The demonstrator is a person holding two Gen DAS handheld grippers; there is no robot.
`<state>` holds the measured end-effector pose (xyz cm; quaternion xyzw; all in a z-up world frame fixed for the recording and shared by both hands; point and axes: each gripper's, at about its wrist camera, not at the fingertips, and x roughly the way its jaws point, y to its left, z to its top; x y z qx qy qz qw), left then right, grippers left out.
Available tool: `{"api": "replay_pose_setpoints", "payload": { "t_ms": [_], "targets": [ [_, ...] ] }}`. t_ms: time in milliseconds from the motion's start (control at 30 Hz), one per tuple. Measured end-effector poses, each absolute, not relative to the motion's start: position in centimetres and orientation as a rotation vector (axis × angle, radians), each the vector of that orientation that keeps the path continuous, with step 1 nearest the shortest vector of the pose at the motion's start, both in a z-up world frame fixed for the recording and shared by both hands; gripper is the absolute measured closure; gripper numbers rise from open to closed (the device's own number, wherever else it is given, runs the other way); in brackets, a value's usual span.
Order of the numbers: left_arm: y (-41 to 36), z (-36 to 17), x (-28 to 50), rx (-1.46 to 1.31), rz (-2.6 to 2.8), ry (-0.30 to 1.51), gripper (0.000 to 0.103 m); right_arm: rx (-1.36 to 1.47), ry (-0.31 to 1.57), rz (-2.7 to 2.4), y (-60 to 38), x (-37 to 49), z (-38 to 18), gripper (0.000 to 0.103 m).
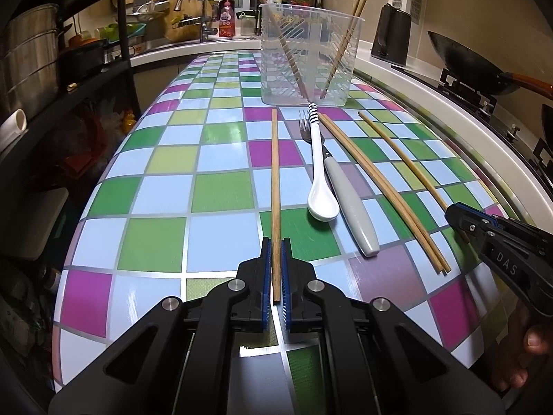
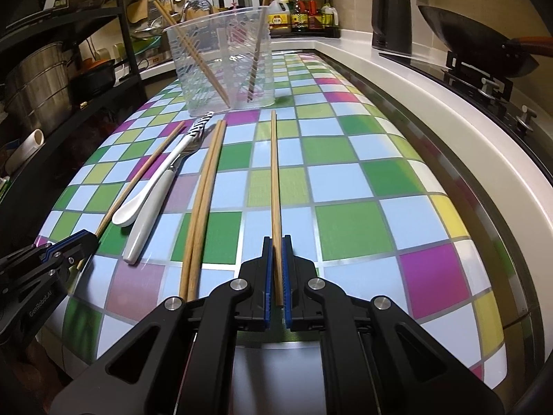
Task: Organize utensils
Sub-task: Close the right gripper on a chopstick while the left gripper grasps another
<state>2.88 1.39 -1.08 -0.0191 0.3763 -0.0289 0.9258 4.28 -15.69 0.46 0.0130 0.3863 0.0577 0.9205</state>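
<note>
A clear plastic holder (image 1: 309, 55) stands at the far end of the checkered table (image 1: 155, 180) with several chopsticks leaning inside; it also shows in the right wrist view (image 2: 224, 65). My left gripper (image 1: 275, 242) is shut on a wooden chopstick (image 1: 274, 173) that lies low along the table. My right gripper (image 2: 277, 240) is shut on another chopstick (image 2: 274, 173). Between them lie a white spoon (image 1: 319, 186) with a striped handle, a fork with a grey handle (image 1: 352, 200), and a pair of chopsticks (image 1: 380, 186).
A wok (image 1: 473, 65) sits on the stove at right, next to a black kettle (image 1: 392, 34). A dark rack with steel pots (image 1: 27, 58) stands left. A sink and tap (image 1: 200, 10) and bottles are at the back.
</note>
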Motion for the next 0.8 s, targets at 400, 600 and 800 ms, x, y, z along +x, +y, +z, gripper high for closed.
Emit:
{"api": "replay_pose_setpoints", "payload": {
  "t_ms": [400, 600, 800],
  "targets": [
    [1.17, -1.07, 2.9, -0.036, -0.062, 0.77, 0.097, 0.026, 0.793, 0.117, -15.58, 4.2, 0.45, 0.097],
    [1.21, -1.08, 2.87, -0.036, -0.064, 0.77, 0.097, 0.03, 0.791, 0.118, -15.55, 4.09, 0.5, 0.097],
    [1.24, -1.1, 2.86, -0.037, -0.066, 0.768, 0.097, 0.028, 0.789, 0.118, -15.6, 4.07, 0.53, 0.097]
  ]
}}
